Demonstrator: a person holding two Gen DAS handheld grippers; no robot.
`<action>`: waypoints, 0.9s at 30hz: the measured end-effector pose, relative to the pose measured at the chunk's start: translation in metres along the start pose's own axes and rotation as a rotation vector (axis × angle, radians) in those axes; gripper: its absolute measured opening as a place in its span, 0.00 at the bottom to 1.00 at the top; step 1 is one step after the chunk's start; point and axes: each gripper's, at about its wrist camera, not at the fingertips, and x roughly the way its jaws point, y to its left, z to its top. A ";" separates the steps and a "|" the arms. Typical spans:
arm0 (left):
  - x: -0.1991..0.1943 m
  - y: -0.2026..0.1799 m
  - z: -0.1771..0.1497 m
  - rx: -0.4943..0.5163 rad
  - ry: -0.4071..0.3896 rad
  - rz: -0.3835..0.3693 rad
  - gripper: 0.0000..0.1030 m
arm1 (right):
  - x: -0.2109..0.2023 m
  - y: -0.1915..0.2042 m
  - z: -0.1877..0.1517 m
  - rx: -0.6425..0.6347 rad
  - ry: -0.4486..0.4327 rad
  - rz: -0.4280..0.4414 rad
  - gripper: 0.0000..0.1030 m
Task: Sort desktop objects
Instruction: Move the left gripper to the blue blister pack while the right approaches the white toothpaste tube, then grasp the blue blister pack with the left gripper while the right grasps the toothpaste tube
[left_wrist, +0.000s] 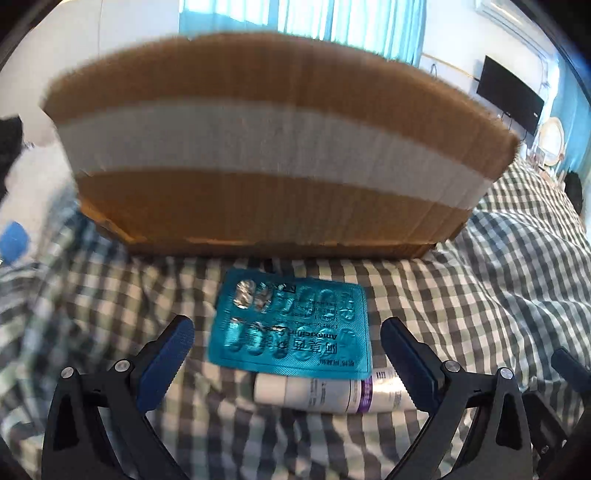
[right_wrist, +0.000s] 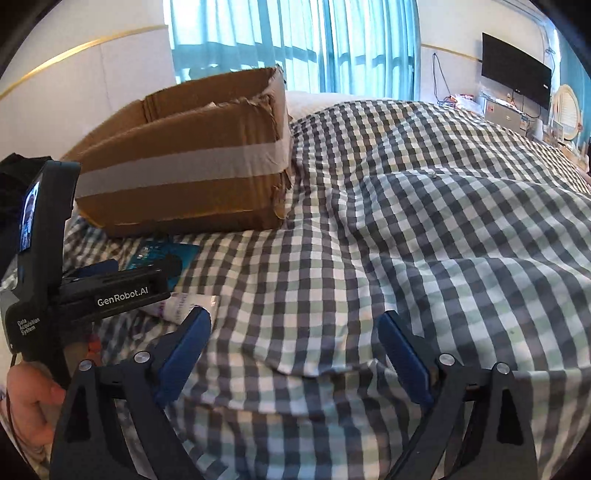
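Note:
A teal blister pack of pills (left_wrist: 291, 326) lies on the checked bedspread, partly over a white tube with a purple band (left_wrist: 332, 393). My left gripper (left_wrist: 288, 354) is open just above them, its fingers on either side. A cardboard box (left_wrist: 277, 147) with a white tape band stands right behind the pack. In the right wrist view the box (right_wrist: 192, 166) is at the upper left, the teal pack (right_wrist: 162, 254) peeks out beside the left gripper's body (right_wrist: 110, 291), and my right gripper (right_wrist: 295, 343) is open and empty over bare bedspread.
The checked bedspread (right_wrist: 424, 240) spreads wide to the right with folds. A TV (right_wrist: 517, 79) and cluttered shelf stand by the far wall. A blue object (left_wrist: 13, 240) lies at the left edge. A hand (right_wrist: 29, 398) holds the left gripper.

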 end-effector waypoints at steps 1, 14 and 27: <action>0.005 0.001 0.000 -0.005 0.012 -0.005 1.00 | 0.002 -0.001 0.001 0.002 0.005 0.002 0.89; 0.015 0.026 0.003 -0.078 0.080 -0.038 0.97 | -0.001 0.010 0.001 -0.023 0.001 0.055 0.89; -0.059 0.079 -0.016 -0.202 0.010 0.196 0.97 | 0.046 0.082 0.016 -0.374 0.098 0.222 0.89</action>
